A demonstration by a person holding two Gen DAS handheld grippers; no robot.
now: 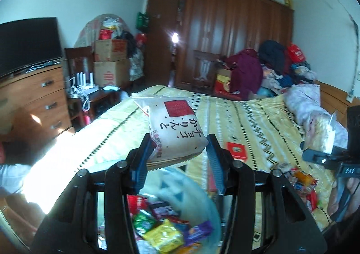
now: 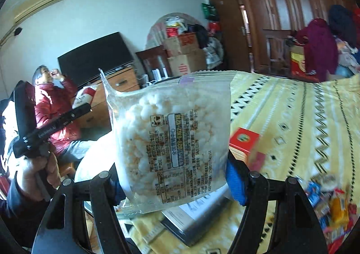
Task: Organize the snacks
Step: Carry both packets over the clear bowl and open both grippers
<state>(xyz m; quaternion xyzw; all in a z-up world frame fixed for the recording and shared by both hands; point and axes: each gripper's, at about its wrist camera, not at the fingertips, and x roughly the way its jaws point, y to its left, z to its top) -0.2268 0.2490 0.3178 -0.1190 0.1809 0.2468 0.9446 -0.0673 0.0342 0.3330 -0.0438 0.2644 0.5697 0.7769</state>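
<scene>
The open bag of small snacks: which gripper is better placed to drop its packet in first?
Probably the left. The left gripper, holding the beige packet, hangs directly over the open bag. The right gripper holds the clear rice-puff packet off to the side, above the bedspread.

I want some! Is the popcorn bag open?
Shut: the clear bag in the right hand-held gripper shows an unbroken top seal.

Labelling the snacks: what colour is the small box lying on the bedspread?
Red box, clearest in the left wrist view.

Japanese lettering "チョコかりんと" on beige snack bag (image 1: 177, 130), small Korean print on clear puffed-rice bag (image 2: 175, 141)
</scene>
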